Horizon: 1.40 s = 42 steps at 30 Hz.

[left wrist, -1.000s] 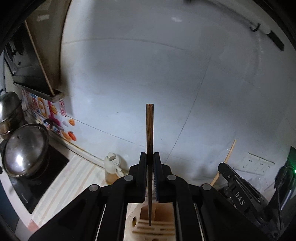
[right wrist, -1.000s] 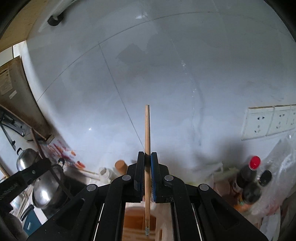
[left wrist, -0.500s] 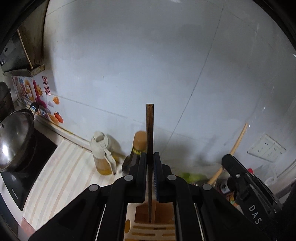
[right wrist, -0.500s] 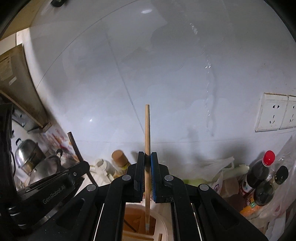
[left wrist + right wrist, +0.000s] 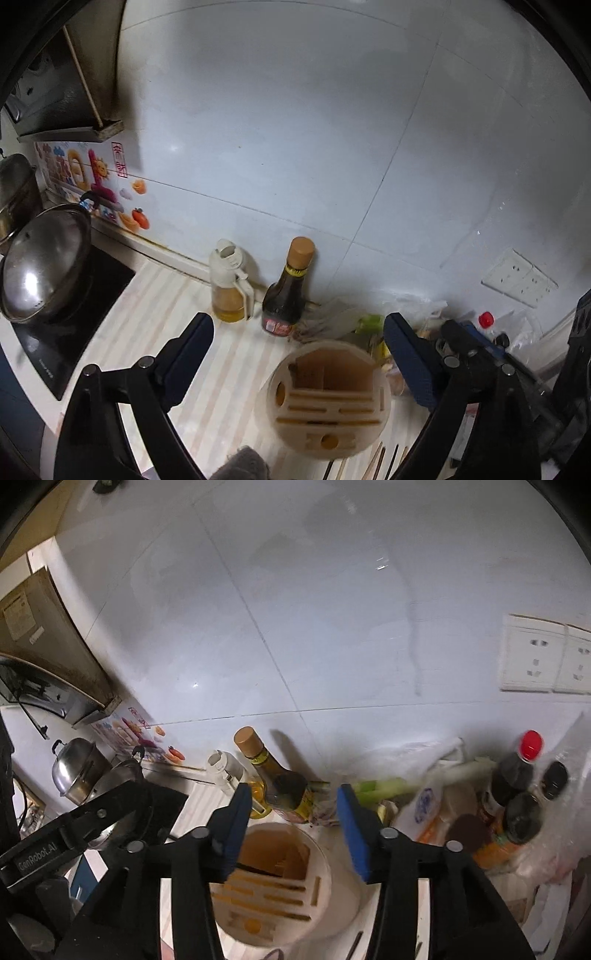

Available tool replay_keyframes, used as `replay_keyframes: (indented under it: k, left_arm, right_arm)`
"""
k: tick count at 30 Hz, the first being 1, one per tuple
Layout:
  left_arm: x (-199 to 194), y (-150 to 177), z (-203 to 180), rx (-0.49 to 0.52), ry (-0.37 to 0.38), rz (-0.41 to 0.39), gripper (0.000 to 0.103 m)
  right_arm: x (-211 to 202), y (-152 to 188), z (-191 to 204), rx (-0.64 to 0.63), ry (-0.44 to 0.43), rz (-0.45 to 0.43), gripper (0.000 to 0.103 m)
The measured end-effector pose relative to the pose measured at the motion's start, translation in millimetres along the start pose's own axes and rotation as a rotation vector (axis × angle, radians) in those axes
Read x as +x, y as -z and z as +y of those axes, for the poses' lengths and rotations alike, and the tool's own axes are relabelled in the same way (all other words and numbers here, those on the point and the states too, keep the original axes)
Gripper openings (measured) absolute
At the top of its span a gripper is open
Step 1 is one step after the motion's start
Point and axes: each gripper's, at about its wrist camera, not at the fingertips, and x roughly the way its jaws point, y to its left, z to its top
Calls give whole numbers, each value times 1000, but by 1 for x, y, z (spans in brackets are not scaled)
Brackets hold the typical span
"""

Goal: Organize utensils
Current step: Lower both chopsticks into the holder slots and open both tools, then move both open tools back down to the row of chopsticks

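My left gripper (image 5: 299,354) is wide open and holds nothing. My right gripper (image 5: 293,827) is open too, a bit less wide, and it holds nothing either. Both hang over the round wooden utensil holder (image 5: 328,398), which stands on the striped counter (image 5: 162,325).

The holder has one big square pocket at the back, long thin slots in the middle and small round holes near the rim. In the right wrist view a thin dark stick (image 5: 258,868) lies slanted inside the big pocket. I cannot tell for sure what kind of stick it is. In the left wrist view, the ends of some loose chopsticks (image 5: 380,458) lie on the counter just in front of the holder.

Behind the holder, near the white tiled wall (image 5: 295,129), stands a dark sauce bottle (image 5: 286,291) with a tan cap. Just to its left is an oil jug (image 5: 229,284) with yellow oil in it. Green leeks (image 5: 384,788) lie behind the holder. To the right are more dark bottles, one with a red cap (image 5: 531,745), and white wall sockets (image 5: 543,653) above them. Far to the left a shiny pot lid (image 5: 40,266) sits on a pot on the black stove (image 5: 74,332).
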Motion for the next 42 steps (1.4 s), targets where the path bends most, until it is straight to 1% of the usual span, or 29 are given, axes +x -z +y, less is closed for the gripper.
replay_keyframes:
  k: [2,4,5,7,8,10,15,18,20,21,23,24,25,26,27,28,30,31,33,35,36,37,38,39,41,42]
  left_arm:
    - [-8,9,1,20,-30,-6,103]
    - [-12,18,2,42,-65,-14,103]
    - [-15,26,3,49,-88,-16,103]
    - [-16,36,5,52,-98,-10,103]
    - [-17,44,7,48,-102,-2,103]
    - [-18,59,8,40,-99,14,103]
    - [-15,95,5,34,-109,57,103]
    - [-4,122,2,46,-114,113,103]
    - [6,142,-3,61,-115,158,103]
    - [10,152,-6,71,-117,178,103]
    - [24,176,-12,107,-127,233,103]
    - [32,189,-15,119,-130,265,103]
    - [39,200,-17,125,-129,291,103]
    - [47,210,-19,134,-130,319,103]
    - [54,220,-22,147,-135,344,103]
    - [59,227,-24,158,-137,358,103]
    - [72,246,-32,201,-143,394,103]
    - [76,249,-35,215,-147,401,103]
    - [87,262,-43,254,-156,417,103]
    - [98,269,-49,279,-146,440,102]
    - [104,272,-52,290,-139,452,95]
    - [111,274,-55,304,-134,465,92]
    - [117,278,-58,322,-131,481,86]
    - [120,280,-61,332,-130,491,78]
    - [133,288,-69,364,-123,520,70]
    - [137,291,-71,370,-123,527,63]
  right_arm:
    - [-13,4,-5,19,10,1,61]
    - [-26,12,-10,29,36,0,70]
    - [-32,16,-13,35,43,-4,71]
    - [-43,24,-21,47,67,-9,84]
    - [-48,30,-25,57,75,-11,87]
    - [-55,40,-34,80,90,-14,96]
    - [-60,79,-67,142,164,44,100]
    - [-57,103,-88,179,199,98,100]
    - [-53,124,-103,193,238,154,100]
    - [-51,132,-108,194,247,168,100]
    - [-45,154,-123,206,288,226,100]
    - [-41,163,-129,217,293,248,97]
    - [-39,169,-134,226,295,262,88]
    - [-34,182,-143,246,323,297,81]
    - [-29,191,-150,255,337,328,70]
    - [-23,200,-156,266,337,360,64]
    - [-14,217,-169,288,347,410,56]
    - [-11,224,-174,290,352,427,51]
    - [-4,240,-188,311,359,465,45]
    - [1,253,-202,338,362,497,38]
    - [3,257,-204,347,359,506,31]
    - [5,264,-211,367,357,521,26]
    - [6,267,-216,376,358,530,24]
    - [7,270,-218,381,357,537,17]
    - [10,276,-225,388,357,553,15]
    - [11,277,-227,393,354,562,15]
